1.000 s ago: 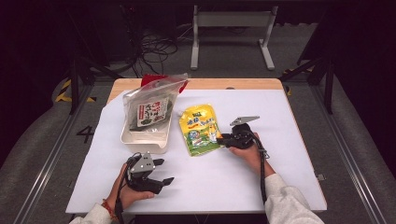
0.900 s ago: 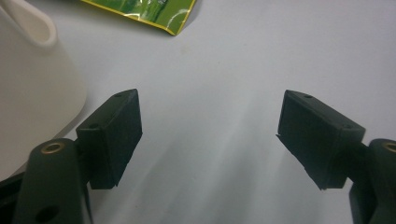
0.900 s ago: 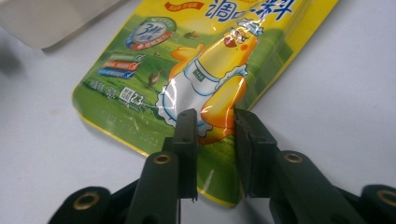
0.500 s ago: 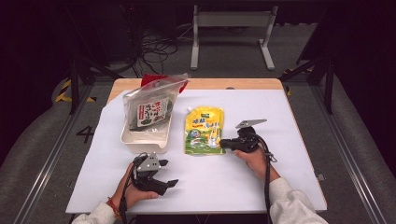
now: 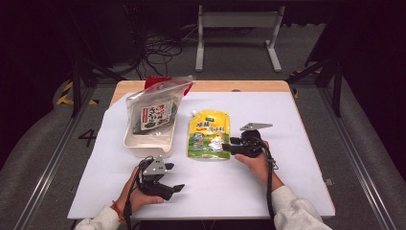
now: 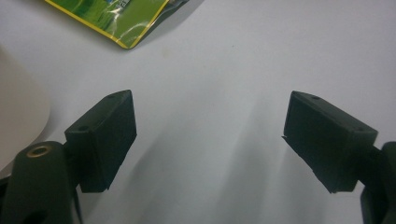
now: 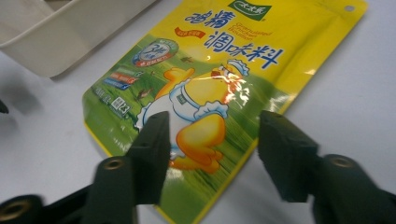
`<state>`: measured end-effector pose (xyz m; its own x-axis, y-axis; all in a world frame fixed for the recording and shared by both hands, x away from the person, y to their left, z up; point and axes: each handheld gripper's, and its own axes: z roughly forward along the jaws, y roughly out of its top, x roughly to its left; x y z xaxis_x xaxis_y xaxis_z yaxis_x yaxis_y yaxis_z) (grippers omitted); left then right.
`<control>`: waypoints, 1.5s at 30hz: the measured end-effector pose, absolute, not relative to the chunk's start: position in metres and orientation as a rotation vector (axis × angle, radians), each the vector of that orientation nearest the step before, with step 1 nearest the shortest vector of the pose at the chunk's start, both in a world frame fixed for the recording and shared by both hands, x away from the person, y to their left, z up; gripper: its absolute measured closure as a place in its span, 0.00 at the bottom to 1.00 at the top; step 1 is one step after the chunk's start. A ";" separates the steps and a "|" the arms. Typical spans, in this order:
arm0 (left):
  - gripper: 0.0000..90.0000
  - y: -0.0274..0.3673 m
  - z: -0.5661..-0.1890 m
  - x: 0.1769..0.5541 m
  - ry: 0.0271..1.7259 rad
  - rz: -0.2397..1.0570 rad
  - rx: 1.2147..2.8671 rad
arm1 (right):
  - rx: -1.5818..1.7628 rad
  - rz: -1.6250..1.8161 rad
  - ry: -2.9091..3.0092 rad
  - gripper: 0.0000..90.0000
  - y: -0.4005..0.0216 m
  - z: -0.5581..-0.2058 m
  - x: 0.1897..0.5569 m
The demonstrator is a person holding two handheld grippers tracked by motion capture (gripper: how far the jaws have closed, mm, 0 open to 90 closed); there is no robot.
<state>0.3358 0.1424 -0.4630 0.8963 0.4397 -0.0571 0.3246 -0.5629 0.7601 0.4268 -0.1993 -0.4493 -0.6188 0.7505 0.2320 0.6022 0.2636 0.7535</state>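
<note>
A yellow seasoning pouch (image 5: 208, 135) (image 7: 210, 70) with a cartoon duck lies flat on the white table cover. My right gripper (image 5: 228, 146) (image 7: 212, 149) hovers over its near right corner. Its jaws have just been opening and stand apart, with the pouch lying beneath them and not pinched. My left gripper (image 5: 176, 188) (image 6: 210, 135) rests near the front edge. Its jaws have also just been opening a little, and between them is only bare cover. A corner of the pouch (image 6: 116, 18) shows at the top of the left gripper view.
A white tray (image 5: 136, 146) (image 7: 60, 32) stands left of the pouch and holds a clear zip bag of dark seaweed (image 5: 154, 114). Something red (image 5: 155, 81) lies behind the bag. The tray's rim (image 6: 18, 121) is close to the left gripper.
The pouch, crumpled and tilted in the right gripper a second ago, now lies flat. The right jaws have come off it. The left gripper has shifted slightly toward the front edge.
</note>
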 end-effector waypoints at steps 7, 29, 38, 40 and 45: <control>0.21 0.144 -0.461 0.335 0.547 0.191 2.220 | 1.315 1.197 2.368 0.40 -0.179 -0.456 0.431; 0.20 0.145 -0.463 0.338 0.553 0.154 2.214 | 1.104 1.280 2.502 0.88 -0.174 -0.450 0.419; 0.17 0.135 -0.465 0.341 0.576 0.035 2.175 | 0.966 1.307 2.602 0.89 -0.191 -0.449 0.380; 0.16 0.129 -0.466 0.344 0.568 0.017 2.182 | 0.920 1.307 2.621 0.89 -0.192 -0.450 0.371; 0.13 0.113 -0.467 0.356 0.604 0.009 2.179 | 0.806 1.312 2.632 0.89 -0.200 -0.452 0.353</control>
<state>0.3560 0.1126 -0.4671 0.8833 0.4241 -0.1996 0.4181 -0.5205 0.7445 0.3530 -0.1996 -0.4519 -0.8562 0.4951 0.1473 0.4157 0.4913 0.7654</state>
